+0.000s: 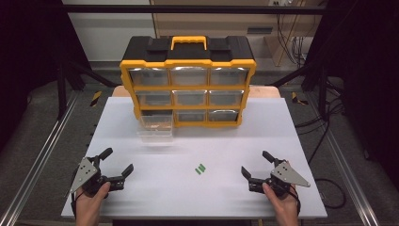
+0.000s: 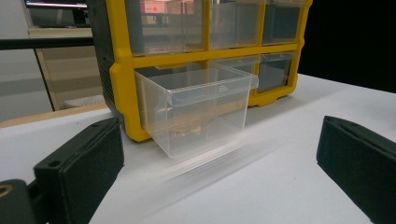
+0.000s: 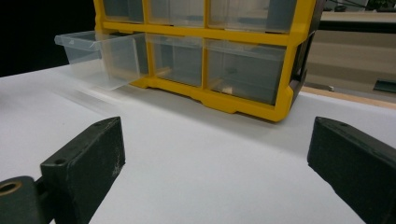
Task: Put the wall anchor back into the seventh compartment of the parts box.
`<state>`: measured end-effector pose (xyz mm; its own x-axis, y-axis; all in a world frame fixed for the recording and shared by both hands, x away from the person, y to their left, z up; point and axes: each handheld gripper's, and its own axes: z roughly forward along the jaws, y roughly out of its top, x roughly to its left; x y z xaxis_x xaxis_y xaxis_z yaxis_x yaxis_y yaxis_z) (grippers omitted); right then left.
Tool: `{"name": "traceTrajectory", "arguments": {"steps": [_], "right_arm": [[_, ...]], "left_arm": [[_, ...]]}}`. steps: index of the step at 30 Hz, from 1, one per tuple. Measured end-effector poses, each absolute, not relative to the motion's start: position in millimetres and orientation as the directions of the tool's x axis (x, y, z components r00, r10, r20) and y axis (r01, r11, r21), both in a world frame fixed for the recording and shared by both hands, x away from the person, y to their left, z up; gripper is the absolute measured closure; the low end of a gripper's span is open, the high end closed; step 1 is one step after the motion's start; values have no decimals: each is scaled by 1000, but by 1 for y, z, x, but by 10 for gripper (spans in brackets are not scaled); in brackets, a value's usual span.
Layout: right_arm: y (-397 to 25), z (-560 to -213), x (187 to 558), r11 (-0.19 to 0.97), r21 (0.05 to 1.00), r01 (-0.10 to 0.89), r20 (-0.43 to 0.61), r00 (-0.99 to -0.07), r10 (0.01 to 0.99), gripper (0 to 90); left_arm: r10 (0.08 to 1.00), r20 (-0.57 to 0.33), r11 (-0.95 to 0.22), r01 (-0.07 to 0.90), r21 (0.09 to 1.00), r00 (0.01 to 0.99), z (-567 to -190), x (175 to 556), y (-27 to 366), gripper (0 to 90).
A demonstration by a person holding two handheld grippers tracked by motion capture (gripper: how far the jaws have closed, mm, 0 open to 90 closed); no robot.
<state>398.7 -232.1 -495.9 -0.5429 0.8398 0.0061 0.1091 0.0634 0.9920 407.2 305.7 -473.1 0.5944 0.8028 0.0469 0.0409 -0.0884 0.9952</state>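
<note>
1. The left gripper (image 1: 116, 163) rests low on the table (image 1: 226, 197), jaws wide apart and holding nothing.
2. The right gripper (image 1: 256, 165) is the same.
3. From above, a small green piece (image 1: 200, 169) lies between them.
4. The left gripper view shows the pulled-out drawer (image 2: 201, 114) of the yellow box (image 1: 188, 89) up close.

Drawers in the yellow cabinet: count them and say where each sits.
9: three rows of three in the cabinet. Eight sit closed; the bottom-left drawer is pulled out over the table.
</note>
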Motion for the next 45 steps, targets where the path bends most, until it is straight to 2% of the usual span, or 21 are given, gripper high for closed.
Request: {"name": "traceTrajectory", "arguments": {"steps": [10, 19, 26, 32, 37, 45], "right_arm": [[-227, -495, 401, 65, 981, 181, 45, -543, 838, 45], [-190, -483, 412, 187, 946, 264, -8, -561, 828, 79], [-161, -471, 428, 221, 910, 352, 34, -593, 805, 109], [-143, -460, 437, 268, 890, 369, 16, -614, 789, 129], [-135, -454, 442, 297, 875, 382, 13, -631, 776, 129], [-124, -456, 446, 314, 825, 470, 58, -623, 780, 152]], "left_arm": [[805, 57, -102, 43, 994, 591, -473, 407, 305, 5], [807, 55, -96, 39, 995, 588, -470, 407, 305, 7], [805, 55, -102, 46, 994, 591, -471, 409, 305, 9], [805, 53, -101, 49, 994, 592, -471, 410, 304, 9], [803, 64, -117, 52, 992, 592, -472, 409, 303, 9], [800, 62, -122, 61, 991, 597, -473, 408, 302, 10]]}}
